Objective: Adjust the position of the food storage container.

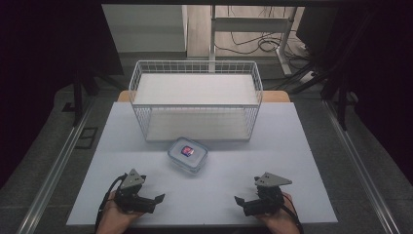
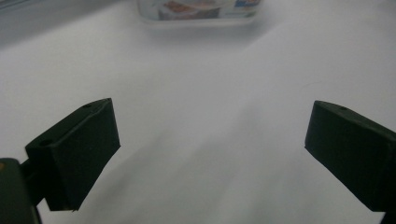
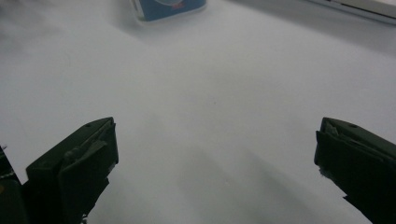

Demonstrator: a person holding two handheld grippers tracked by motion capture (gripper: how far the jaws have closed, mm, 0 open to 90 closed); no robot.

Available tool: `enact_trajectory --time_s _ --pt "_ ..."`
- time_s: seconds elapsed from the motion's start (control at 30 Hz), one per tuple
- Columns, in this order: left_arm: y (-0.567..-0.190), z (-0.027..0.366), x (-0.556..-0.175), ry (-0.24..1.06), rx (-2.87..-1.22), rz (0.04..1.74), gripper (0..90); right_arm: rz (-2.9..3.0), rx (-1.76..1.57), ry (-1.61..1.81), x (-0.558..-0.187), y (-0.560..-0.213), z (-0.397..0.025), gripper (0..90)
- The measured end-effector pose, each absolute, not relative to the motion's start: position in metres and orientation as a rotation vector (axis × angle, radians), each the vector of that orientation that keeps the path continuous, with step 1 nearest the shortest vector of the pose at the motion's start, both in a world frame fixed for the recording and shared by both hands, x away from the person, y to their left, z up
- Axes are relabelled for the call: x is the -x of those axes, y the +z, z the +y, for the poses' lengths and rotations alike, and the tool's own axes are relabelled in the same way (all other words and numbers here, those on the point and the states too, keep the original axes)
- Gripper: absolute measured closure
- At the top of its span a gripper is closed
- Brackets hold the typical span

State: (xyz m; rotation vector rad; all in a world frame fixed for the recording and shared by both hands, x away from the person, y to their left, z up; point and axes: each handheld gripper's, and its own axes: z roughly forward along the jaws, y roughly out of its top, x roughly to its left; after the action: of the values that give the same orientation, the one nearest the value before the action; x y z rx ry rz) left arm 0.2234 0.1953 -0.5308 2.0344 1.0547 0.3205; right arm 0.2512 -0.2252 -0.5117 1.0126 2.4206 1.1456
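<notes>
White table point(image 1: 272, 146), clear lidded container point(image 1: 187, 154)

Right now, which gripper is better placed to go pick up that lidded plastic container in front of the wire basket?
Left, probably. The left gripper sits nearer the container, which lies left of centre; the right gripper is farther off. Both are open and empty.

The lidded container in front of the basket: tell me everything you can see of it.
The container is a small, clear, rounded-rectangle plastic box, lid on, with something red and blue showing through the top. It sits flat on the white table, turned slightly askew, just in front of the wire basket and apart from it. Neither gripper touches it.
</notes>
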Motion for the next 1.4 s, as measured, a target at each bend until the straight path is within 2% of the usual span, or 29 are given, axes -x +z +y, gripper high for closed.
enact_trajectory --time_s 0.03,0.27,0.67,0.73,0.77,1.0,1.03,1.07,1.17,1.3,1.4 --pt "-0.530 0.195 -0.224 0.313 -2.033 1.043 2.7 2.421 -1.013 1.146 -0.251 -0.512 -0.225 0.2" --pt "-0.527 0.194 -0.229 0.323 -2.072 0.993 18.0 2.390 -1.006 1.137 -0.255 -0.504 -0.224 13.9" --pt "-0.514 0.203 -0.252 0.315 -2.010 0.988 48.0 2.433 -0.993 1.139 -0.265 -0.496 -0.215 40.8" --pt "-0.512 0.204 -0.255 0.313 -2.006 0.989 50.1 2.439 -0.997 1.139 -0.267 -0.495 -0.215 42.8" --pt "-0.508 0.204 -0.260 0.309 -2.004 0.971 56.6 2.442 -1.018 1.170 -0.271 -0.493 -0.214 47.6" --pt "-0.500 0.200 -0.277 0.329 -2.015 0.962 76.3 2.471 -1.007 1.197 -0.281 -0.484 -0.205 62.1" --pt "-0.500 0.199 -0.280 0.339 -2.017 0.962 76.3 2.471 -1.007 1.197 -0.281 -0.484 -0.205 62.1" --pt "-0.500 0.198 -0.287 0.363 -2.030 0.961 82.2 2.488 -0.990 1.188 -0.283 -0.484 -0.200 66.0" --pt "-0.502 0.196 -0.300 0.399 -2.040 0.970 89.3 2.518 -0.942 1.150 -0.287 -0.486 -0.191 72.0" --pt "-0.507 0.192 -0.317 0.421 -2.050 0.982 90.0 2.544 -0.916 1.136 -0.291 -0.489 -0.182 84.6" --pt "-0.514 0.189 -0.329 0.428 -2.058 0.994 90.0 2.553 -0.914 1.161 -0.295 -0.489 -0.177 88.9"
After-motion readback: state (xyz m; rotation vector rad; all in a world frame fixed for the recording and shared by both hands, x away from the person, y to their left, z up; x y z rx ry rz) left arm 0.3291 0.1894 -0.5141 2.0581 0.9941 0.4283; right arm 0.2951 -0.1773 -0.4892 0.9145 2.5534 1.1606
